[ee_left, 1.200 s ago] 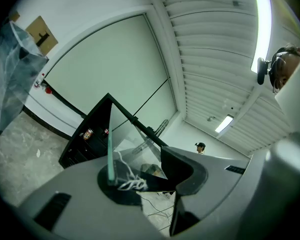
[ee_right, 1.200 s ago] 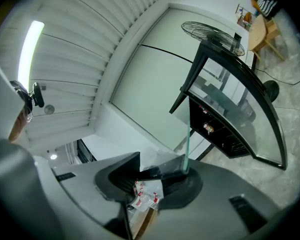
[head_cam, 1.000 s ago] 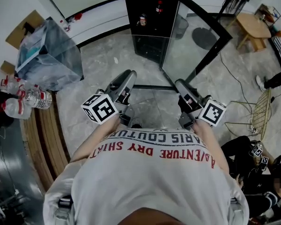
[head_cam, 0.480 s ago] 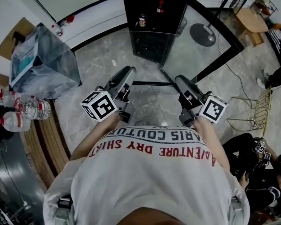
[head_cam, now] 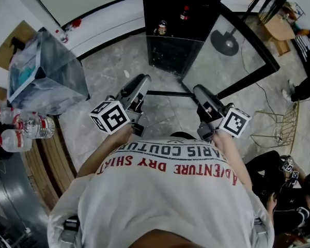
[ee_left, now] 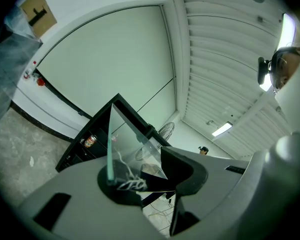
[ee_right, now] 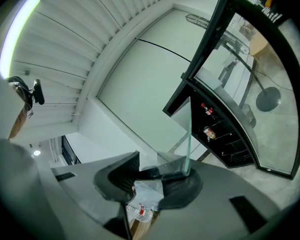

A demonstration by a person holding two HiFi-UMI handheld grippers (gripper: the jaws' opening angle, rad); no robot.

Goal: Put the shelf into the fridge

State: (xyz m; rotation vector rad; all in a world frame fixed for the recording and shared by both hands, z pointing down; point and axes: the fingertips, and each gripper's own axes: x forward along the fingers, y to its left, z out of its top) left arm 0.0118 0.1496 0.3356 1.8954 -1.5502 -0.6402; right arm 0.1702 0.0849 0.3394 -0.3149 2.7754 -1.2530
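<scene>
The open fridge (head_cam: 176,19) is seen at 12 o'clock. The glass shelf (head_cam: 168,93) is carried toward it, long axis 9 to 3 o'clock, far edge pointed at 12. Its ends are clamped by the left claw (head_cam: 140,87) and right claw (head_cam: 200,94), both part-closed. Next, alignment with the fridge's supports is likely needed.

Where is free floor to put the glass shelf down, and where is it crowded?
Bare floor lies between the plastic-wrapped box and the fridge. Right of the glass shelf it is crowded: open fridge door, fan base, wire rack.
</scene>
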